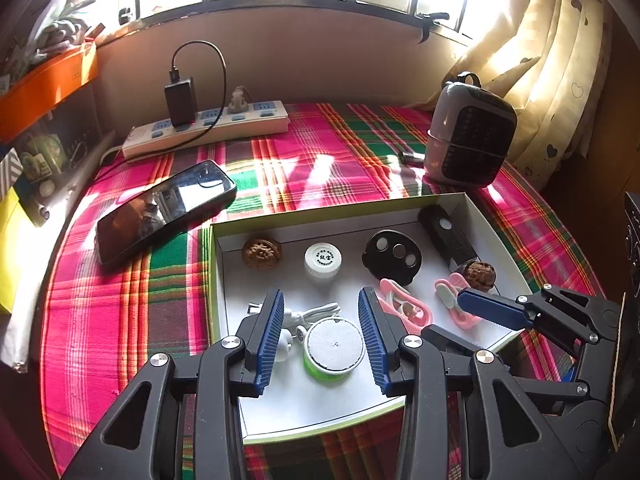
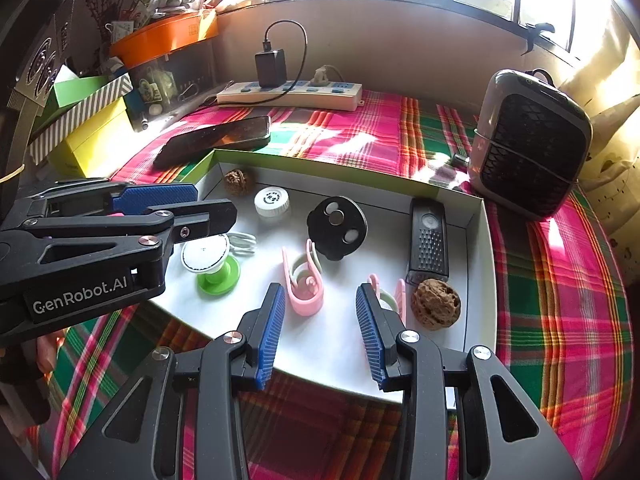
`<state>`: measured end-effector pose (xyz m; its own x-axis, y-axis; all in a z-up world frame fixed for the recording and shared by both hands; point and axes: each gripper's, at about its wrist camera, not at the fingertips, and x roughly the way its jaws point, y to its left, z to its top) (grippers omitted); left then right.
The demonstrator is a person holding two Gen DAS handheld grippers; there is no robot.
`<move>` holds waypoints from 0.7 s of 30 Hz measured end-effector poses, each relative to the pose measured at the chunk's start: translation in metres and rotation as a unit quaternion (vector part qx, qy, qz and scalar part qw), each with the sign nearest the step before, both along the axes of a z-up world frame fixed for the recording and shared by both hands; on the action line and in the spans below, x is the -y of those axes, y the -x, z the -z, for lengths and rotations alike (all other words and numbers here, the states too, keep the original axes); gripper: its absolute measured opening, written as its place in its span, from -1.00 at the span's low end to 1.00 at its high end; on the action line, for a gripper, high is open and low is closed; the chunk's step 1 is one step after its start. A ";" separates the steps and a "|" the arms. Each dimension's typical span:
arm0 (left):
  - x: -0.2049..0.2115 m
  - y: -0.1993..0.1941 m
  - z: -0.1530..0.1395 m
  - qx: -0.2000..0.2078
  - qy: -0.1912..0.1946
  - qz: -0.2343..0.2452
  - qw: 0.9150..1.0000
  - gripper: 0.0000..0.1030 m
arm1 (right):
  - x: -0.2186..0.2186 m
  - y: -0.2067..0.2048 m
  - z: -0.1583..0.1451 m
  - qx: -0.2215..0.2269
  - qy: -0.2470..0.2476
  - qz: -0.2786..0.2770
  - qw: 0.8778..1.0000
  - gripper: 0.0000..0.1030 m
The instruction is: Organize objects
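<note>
A shallow white tray (image 1: 312, 222) (image 2: 344, 174) lies on the plaid cloth. It holds two walnuts (image 1: 262, 254) (image 2: 436, 304), a white cap (image 1: 323, 259), a black disc (image 1: 393, 255), a black oblong device (image 2: 428, 240), two pink clips (image 2: 304, 288) (image 1: 456, 300), a white cable (image 1: 316, 314) and a green-and-white round stand (image 1: 334, 346) (image 2: 210, 264). My left gripper (image 1: 321, 294) (image 2: 214, 206) hovers open above the round stand, pads apart from it. My right gripper (image 2: 320, 288) (image 1: 466, 300) is open over bare tray floor, between the pink clips.
A black phone (image 1: 164, 210) lies left of the tray. A power strip (image 1: 208, 128) with a charger runs along the back wall. A grey heater (image 1: 470, 136) stands at the back right by a curtain. Boxes and an orange bin (image 2: 164, 36) crowd the left edge.
</note>
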<state>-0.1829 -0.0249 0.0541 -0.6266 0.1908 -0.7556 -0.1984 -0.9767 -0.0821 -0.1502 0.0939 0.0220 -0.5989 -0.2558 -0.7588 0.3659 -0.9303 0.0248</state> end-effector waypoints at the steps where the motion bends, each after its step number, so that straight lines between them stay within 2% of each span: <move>1: 0.000 -0.003 -0.001 -0.003 0.002 -0.004 1.000 -0.27 | 0.000 -0.002 -0.001 -0.003 0.000 0.000 1.000 -0.25; 5: 0.003 -0.017 -0.004 -0.018 0.012 -0.020 1.000 -0.27 | -0.003 -0.009 -0.005 -0.012 0.004 0.006 1.000 -0.10; 14: 0.009 -0.046 -0.006 -0.034 0.013 -0.035 0.999 -0.27 | -0.004 -0.028 -0.013 -0.031 0.004 0.014 0.999 -0.08; 21: 0.009 -0.067 0.003 -0.023 0.009 -0.045 0.999 -0.27 | -0.009 -0.048 -0.015 -0.037 0.005 0.022 0.999 -0.02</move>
<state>-0.1163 -0.0340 0.0508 -0.6752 0.1185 -0.7280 -0.1125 -0.9920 -0.0571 -0.1024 0.1027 0.0367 -0.6641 -0.2354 -0.7096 0.3259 -0.9454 0.0086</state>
